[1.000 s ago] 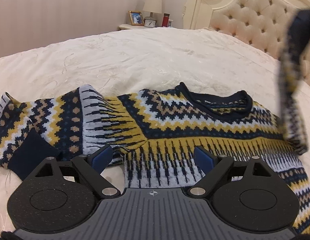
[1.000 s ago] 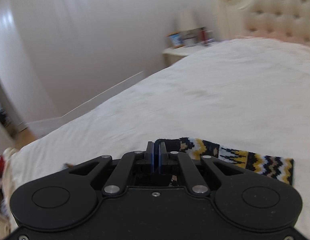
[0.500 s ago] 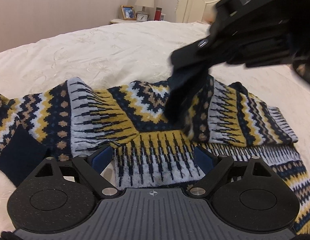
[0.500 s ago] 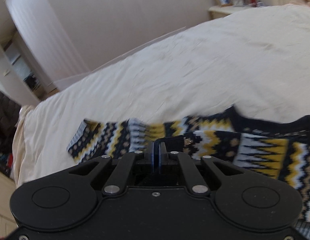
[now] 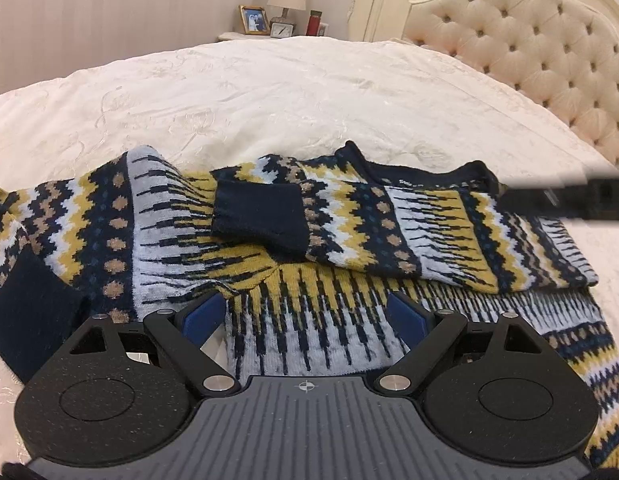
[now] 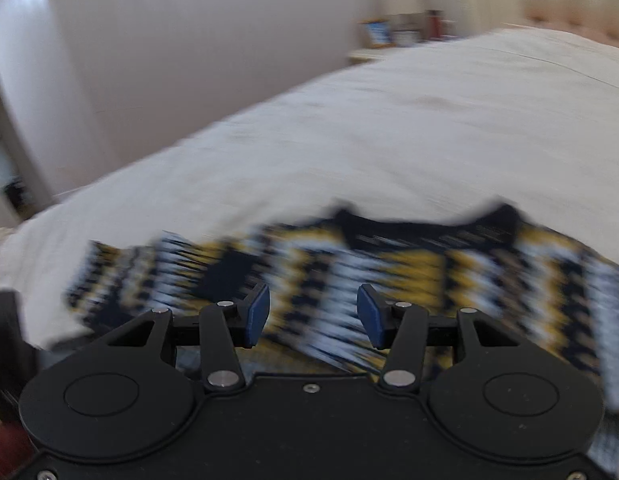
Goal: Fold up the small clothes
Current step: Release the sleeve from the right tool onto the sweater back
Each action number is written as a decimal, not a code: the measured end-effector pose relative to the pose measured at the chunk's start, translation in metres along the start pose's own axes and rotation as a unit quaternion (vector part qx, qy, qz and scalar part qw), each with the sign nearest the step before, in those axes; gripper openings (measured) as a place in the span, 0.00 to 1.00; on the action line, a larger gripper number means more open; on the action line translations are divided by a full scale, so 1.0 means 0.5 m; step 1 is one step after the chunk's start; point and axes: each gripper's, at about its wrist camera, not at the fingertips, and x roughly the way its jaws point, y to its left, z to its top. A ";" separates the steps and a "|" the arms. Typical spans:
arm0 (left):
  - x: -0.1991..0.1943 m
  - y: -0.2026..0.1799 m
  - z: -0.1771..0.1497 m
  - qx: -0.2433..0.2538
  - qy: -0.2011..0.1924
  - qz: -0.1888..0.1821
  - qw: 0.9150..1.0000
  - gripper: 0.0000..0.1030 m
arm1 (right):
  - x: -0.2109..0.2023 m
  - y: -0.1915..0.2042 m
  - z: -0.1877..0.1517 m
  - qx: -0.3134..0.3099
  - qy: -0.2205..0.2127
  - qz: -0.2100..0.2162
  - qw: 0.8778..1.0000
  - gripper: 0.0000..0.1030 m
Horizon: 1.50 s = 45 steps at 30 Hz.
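Observation:
A navy, yellow and white patterned sweater [image 5: 317,320] lies flat on the cream bed [image 5: 269,92]. Its right sleeve [image 5: 409,232] lies folded across the chest, with the navy cuff [image 5: 261,216] near the middle. The left sleeve [image 5: 69,224] stretches out to the left, its cuff [image 5: 25,312] at the edge. My left gripper [image 5: 305,316] is open and empty, low over the sweater's body. My right gripper [image 6: 313,314] is open and empty above the sweater [image 6: 389,276], which is blurred in that view. Part of the right gripper [image 5: 569,200] shows at the left wrist view's right edge.
A tufted headboard [image 5: 529,52] stands at the right. A nightstand [image 5: 269,34] with a lamp, photo frame, clock and red bottle is beyond the bed's far side. The bed's left edge [image 6: 109,184] drops toward the floor and wall.
My right gripper carried the right sleeve across the chest, laid it down, opened and pulled back to the right. My left gripper stayed in place, open.

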 end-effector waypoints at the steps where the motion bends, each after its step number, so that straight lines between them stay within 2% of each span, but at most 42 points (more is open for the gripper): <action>1: 0.001 0.000 0.000 0.000 0.000 0.000 1.000 0.86 | -0.008 -0.026 -0.013 0.012 0.000 -0.015 1.000 0.56; 6: 0.013 0.001 0.001 -0.001 0.006 0.007 1.000 0.86 | -0.040 -0.147 -0.071 0.101 -0.015 -0.082 0.991 0.56; 9: 0.032 0.003 -0.004 0.000 0.028 0.017 0.999 0.86 | -0.050 -0.202 -0.089 0.149 -0.029 -0.111 0.982 0.56; 16: 0.047 -0.006 -0.020 0.025 0.029 0.028 0.999 0.88 | -0.048 -0.262 -0.104 0.227 -0.048 -0.118 0.966 0.56; 22: 0.053 -0.008 -0.028 0.029 0.025 0.028 0.999 0.93 | -0.057 -0.252 -0.119 0.202 -0.043 -0.118 0.971 0.56; 27: 0.054 -0.010 -0.033 0.027 0.022 0.031 0.999 0.94 | -0.054 -0.269 -0.127 0.229 -0.049 -0.137 0.962 0.53; 33: 0.055 -0.009 -0.032 0.026 0.028 0.030 0.999 0.95 | -0.043 -0.234 -0.122 0.145 -0.033 -0.184 0.971 0.52; 37: 0.057 -0.009 -0.033 0.034 0.027 0.027 0.999 0.97 | -0.036 -0.236 -0.129 0.152 -0.032 -0.184 0.971 0.52; 39: 0.058 -0.010 -0.033 0.037 0.026 0.027 0.999 0.98 | -0.040 -0.214 -0.128 0.126 -0.033 -0.188 0.973 0.55; 41: 0.057 -0.009 -0.034 0.035 0.023 0.025 0.999 0.98 | -0.055 -0.188 -0.134 0.105 -0.040 -0.184 0.976 0.70; 43: 0.055 -0.008 -0.038 0.031 0.015 0.024 0.999 0.98 | -0.074 -0.158 -0.145 0.082 -0.047 -0.175 0.980 0.80; 45: 0.050 -0.007 -0.045 0.026 0.004 0.023 0.999 0.98 | -0.089 -0.128 -0.156 0.051 -0.051 -0.172 0.982 0.82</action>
